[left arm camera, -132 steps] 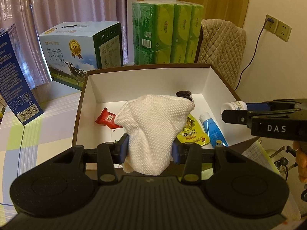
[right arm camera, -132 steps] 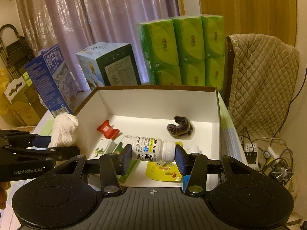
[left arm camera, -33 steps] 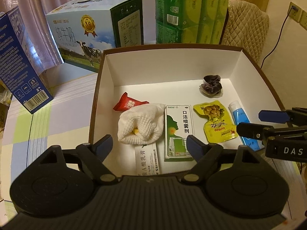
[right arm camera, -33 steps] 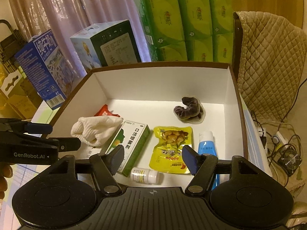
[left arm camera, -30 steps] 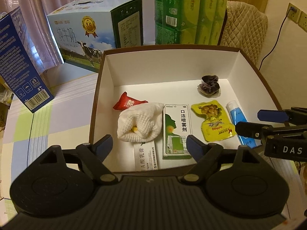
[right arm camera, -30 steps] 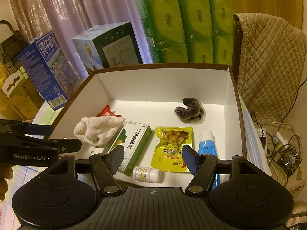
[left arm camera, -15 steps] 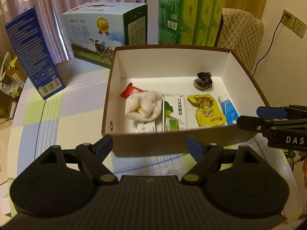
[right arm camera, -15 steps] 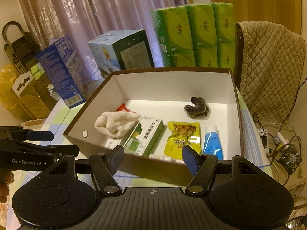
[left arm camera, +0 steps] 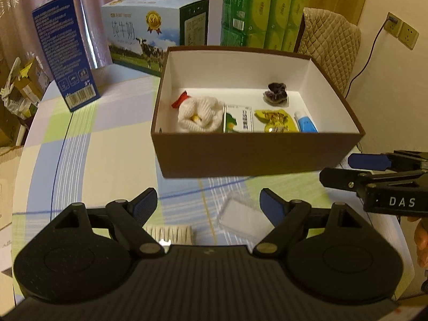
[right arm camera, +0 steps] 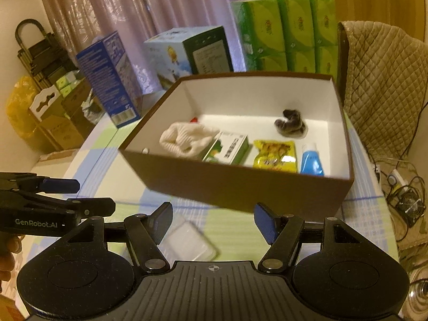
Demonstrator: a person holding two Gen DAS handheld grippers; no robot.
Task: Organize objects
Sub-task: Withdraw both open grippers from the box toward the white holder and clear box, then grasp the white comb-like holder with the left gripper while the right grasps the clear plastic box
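A table with a pale checked cloth (left arm camera: 88,144) fills the scene. On it stands a brown box with a white interior (left arm camera: 256,149), open at the top. Behind it are a milk carton box (left arm camera: 155,32), a tall blue box (left arm camera: 64,53) and stacked green tissue packs (left arm camera: 262,13); a quilted chair back (left arm camera: 329,34) stands at the far right.

Inside the brown box, from left to right, lie a red snack wrapper (left arm camera: 179,101), a bundled white cloth (left arm camera: 199,117) touching it, a green and white medicine box (left arm camera: 238,119), a yellow snack pouch (left arm camera: 276,120) and a blue tube (left arm camera: 305,123). A dark hair scrunchie (left arm camera: 276,95) lies apart near the back wall.

The left gripper (left arm camera: 208,200) is held level above the table on the near side of the box, its blue-padded fingers (left arm camera: 144,200) spread wide with nothing between them. The right gripper (right arm camera: 212,218) is level beside it, likewise wide open and empty. Each shows side-on in the other's view.

On the cloth below the grippers lie a clear plastic packet (left arm camera: 240,218) and a small ribbed white object (left arm camera: 171,232).
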